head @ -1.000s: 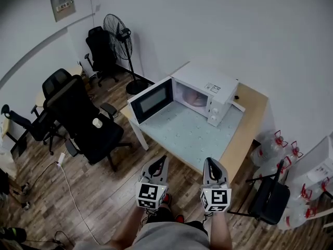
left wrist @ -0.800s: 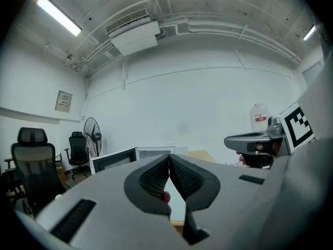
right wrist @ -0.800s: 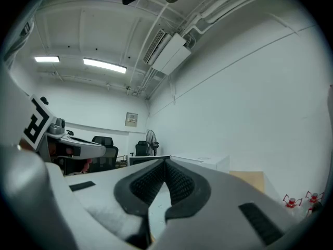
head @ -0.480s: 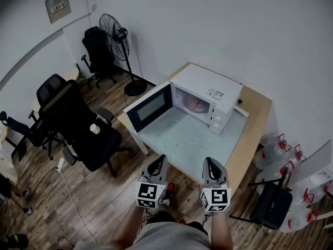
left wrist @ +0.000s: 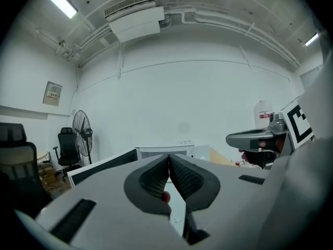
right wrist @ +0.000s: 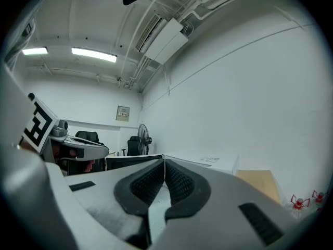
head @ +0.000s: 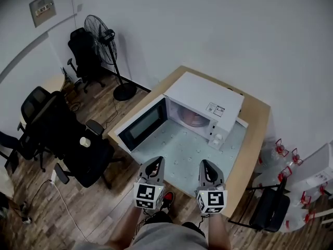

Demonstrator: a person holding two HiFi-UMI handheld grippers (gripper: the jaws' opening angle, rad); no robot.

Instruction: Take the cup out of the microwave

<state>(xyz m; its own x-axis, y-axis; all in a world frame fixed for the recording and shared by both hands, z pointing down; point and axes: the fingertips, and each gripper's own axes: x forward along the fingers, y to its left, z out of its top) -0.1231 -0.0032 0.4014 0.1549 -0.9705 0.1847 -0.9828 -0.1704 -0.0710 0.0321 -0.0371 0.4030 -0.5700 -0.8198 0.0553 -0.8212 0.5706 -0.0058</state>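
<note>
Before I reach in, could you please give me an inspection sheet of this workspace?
Surface: wooden table, pale blue mat in front of the microwave.
Job's things: white microwave, door swung open; pinkish shape inside, cup not clearly made out.
Clutter: nothing seen on the mat.
Grippers: left gripper and right gripper both shut and empty, over the table's near edge.
Cables: white cable on the floor left of the table.
Surroundings: fan, black chairs, water bottles.

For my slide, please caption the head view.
Left gripper and right gripper, both shut, face the white box-shaped microwave, its door open, on a light wooden table.
</note>
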